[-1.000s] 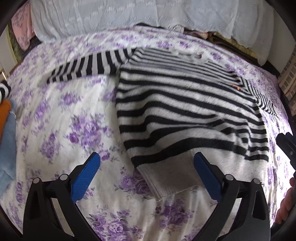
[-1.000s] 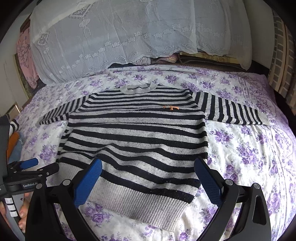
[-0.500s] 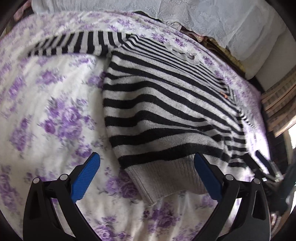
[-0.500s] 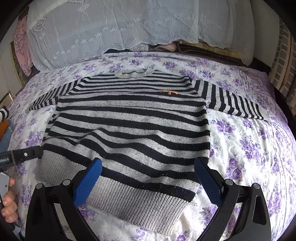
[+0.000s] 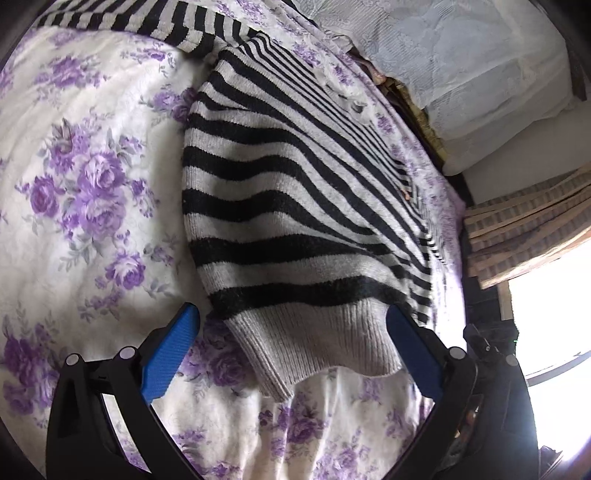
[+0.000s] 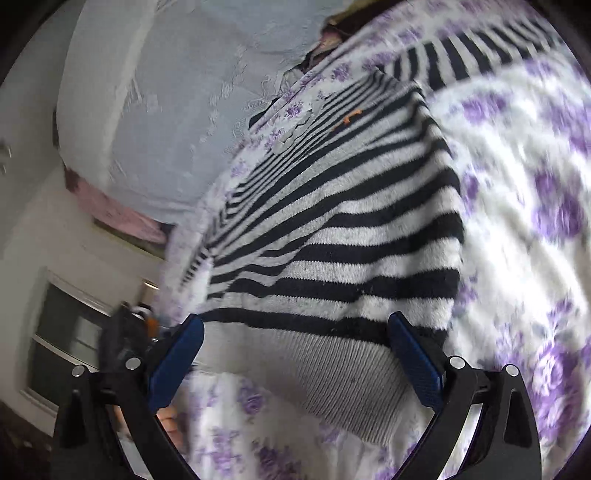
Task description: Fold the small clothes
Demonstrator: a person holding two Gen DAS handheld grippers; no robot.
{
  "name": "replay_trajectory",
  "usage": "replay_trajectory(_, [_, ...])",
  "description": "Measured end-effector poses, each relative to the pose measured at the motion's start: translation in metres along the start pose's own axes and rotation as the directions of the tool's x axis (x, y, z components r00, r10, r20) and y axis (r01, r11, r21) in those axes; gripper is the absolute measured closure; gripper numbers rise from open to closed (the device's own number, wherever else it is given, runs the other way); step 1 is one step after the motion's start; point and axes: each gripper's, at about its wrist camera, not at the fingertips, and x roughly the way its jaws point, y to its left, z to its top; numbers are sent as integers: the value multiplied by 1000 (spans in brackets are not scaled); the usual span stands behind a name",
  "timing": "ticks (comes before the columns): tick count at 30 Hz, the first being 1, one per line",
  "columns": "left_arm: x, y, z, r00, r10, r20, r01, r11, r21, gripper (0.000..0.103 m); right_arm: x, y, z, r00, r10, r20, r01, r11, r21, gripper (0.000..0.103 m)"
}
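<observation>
- Bed with a purple-floral bedspread (image 5: 92,192); lace-covered pillows (image 5: 461,55) along the head edge, window glare at one side.
- Striped sweater (image 5: 295,192) lies flat, front up, mid-bed; one sleeve (image 5: 122,18) spreads out toward the left edge, grey ribbed hem (image 5: 314,339) nearest the foot edge.
- Left gripper (image 5: 291,354): jaws spread wide, nothing held, blue pads straddling the hem's left corner, which lifts slightly off the bedspread.
- Right gripper (image 6: 291,354): jaws also wide apart, empty, straddling the hem (image 6: 332,373) near its right corner; view is motion-blurred.
- Judgement: both poised to pinch the hem corners.
- Risks: pinching bedspread with the knit would drag the cover; catching only the top layer would let the sweater gape and fold crooked; uneven grips would skew the hem; thick rib may slip from a shallow bite.
</observation>
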Motion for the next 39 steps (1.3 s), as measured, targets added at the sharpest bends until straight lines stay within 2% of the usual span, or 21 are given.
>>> replay_trajectory(5, [-6,6,-6,998,-64,-15,64,998,-8,11,-13,-11,-12,999,25,-28,-24,999,34,20])
replay_trajectory(9, [-18,15,-15,997,-81,-21,81,997,-20,12,-26,-16,-20,998,27,-51,-25,999,38,20])
replay_trajectory(13, [-17,24,-15,994,-110,-22,108,992,-69,12,-19,-20,-19,998,21,-59,-18,999,47,20])
replay_trajectory(16, [-5,13,-8,984,-168,-59,162,983,-88,12,-5,-12,-15,998,18,-67,-16,1000,22,23])
replay_trajectory(18, [7,4,-6,974,-206,-89,199,976,-86,21,5,-9,-13,998,-10,-68,10,1000,0,33])
replay_trajectory(20, [21,0,-4,975,-193,-113,184,980,-81,51,9,-13,-11,998,-31,-56,32,999,11,57])
replay_trajectory(21, [28,4,-3,976,-179,-124,168,981,-94,58,9,-16,-10,998,-35,-52,37,999,26,65])
replay_trajectory(22, [32,11,-3,972,-195,-129,179,976,-127,69,7,-22,-9,998,-41,-47,44,998,47,81])
replay_trajectory(23, [33,16,-4,967,-220,-129,200,968,-149,75,5,-26,-9,998,-35,-44,38,997,65,96])
replay_trajectory(25, [26,22,-5,960,-255,-120,233,957,-170,79,-2,-35,-9,999,-27,-26,29,995,100,102])
replay_trajectory(26, [21,21,-6,962,-249,-111,231,961,-154,80,-6,-36,-8,999,-31,-17,33,994,101,103])
replay_trajectory(30, [-8,4,-15,987,-141,-82,140,990,-18,80,-27,-25,-8,999,-46,-8,47,998,42,103])
replay_trajectory(33, [-13,16,-26,991,-63,-115,64,998,-2,81,-37,-25,-11,988,-145,-57,145,989,0,103])
replay_trajectory(34, [-10,25,-29,991,-43,-126,41,999,-17,85,-36,-31,-13,984,-155,-91,158,987,19,98])
replay_trajectory(35, [-9,34,-31,990,-51,-129,46,998,-41,88,-33,-36,-14,983,-152,-105,157,987,43,87])
replay_trajectory(37, [-10,44,-30,988,-108,-112,98,991,-93,88,-28,-45,-19,993,-70,-99,81,991,111,61])
replay_trajectory(39, [-12,39,-26,991,-103,-83,96,992,-85,79,-20,-40,-15,994,-71,-81,79,992,102,59])
